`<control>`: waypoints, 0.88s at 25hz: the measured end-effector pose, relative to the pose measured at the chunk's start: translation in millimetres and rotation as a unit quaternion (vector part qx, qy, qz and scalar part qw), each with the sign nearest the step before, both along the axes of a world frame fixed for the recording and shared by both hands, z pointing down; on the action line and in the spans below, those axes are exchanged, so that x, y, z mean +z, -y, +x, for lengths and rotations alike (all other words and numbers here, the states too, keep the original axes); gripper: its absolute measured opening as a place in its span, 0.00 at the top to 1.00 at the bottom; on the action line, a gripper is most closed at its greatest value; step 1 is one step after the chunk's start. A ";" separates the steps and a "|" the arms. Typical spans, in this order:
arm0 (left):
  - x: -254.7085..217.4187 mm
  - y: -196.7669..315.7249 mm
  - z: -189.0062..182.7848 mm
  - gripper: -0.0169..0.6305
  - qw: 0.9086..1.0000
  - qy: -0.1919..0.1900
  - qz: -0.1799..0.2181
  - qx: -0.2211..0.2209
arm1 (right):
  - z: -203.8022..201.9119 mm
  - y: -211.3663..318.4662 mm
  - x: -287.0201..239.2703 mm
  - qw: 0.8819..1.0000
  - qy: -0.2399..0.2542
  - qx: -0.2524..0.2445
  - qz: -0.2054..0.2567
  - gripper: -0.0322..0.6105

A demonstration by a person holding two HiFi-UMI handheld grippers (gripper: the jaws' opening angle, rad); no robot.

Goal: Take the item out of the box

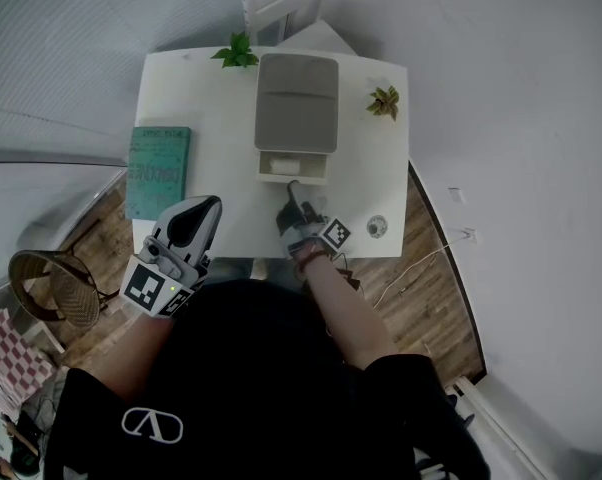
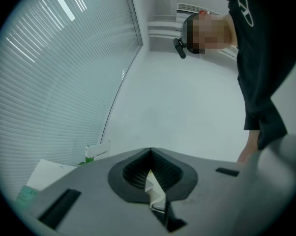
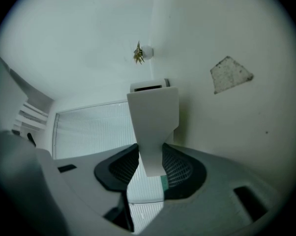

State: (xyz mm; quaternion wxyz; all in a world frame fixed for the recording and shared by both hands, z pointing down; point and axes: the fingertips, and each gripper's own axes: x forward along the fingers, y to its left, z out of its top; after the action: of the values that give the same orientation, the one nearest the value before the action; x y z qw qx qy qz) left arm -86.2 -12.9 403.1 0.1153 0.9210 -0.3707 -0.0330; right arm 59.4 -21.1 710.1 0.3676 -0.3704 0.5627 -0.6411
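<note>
A grey box (image 1: 296,103) stands mid-table with its small front drawer (image 1: 293,167) pulled open. A pale piece shows in the drawer. My right gripper (image 1: 292,194) is just in front of the drawer, pointing at it. In the right gripper view its pads (image 3: 176,167) press on a white block (image 3: 153,127), with the box (image 3: 149,86) right behind. Whether the piece in the drawer is that block's far end I cannot tell. My left gripper (image 1: 209,206) hangs over the table's near left part, shut and holding nothing (image 2: 150,156).
A green book (image 1: 158,171) lies at the white table's (image 1: 221,108) left edge. Small plants stand at the back (image 1: 237,53) and the right (image 1: 384,101). A small round thing (image 1: 377,226) sits near the right front corner. A wicker seat (image 1: 51,286) is on the floor at the left.
</note>
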 end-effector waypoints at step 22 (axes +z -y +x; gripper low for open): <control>2.0 -6.9 9.3 0.97 1.000 -0.011 -0.003 0.011 | -8.2 -41.1 3.5 0.999 -0.017 -0.040 -0.022 0.72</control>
State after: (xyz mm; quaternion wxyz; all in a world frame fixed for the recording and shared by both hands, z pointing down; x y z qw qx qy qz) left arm -77.0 -6.1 405.2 0.1229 0.9243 -0.3590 -0.0409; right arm 51.2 20.0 713.5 0.3239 -0.3663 0.5693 -0.6609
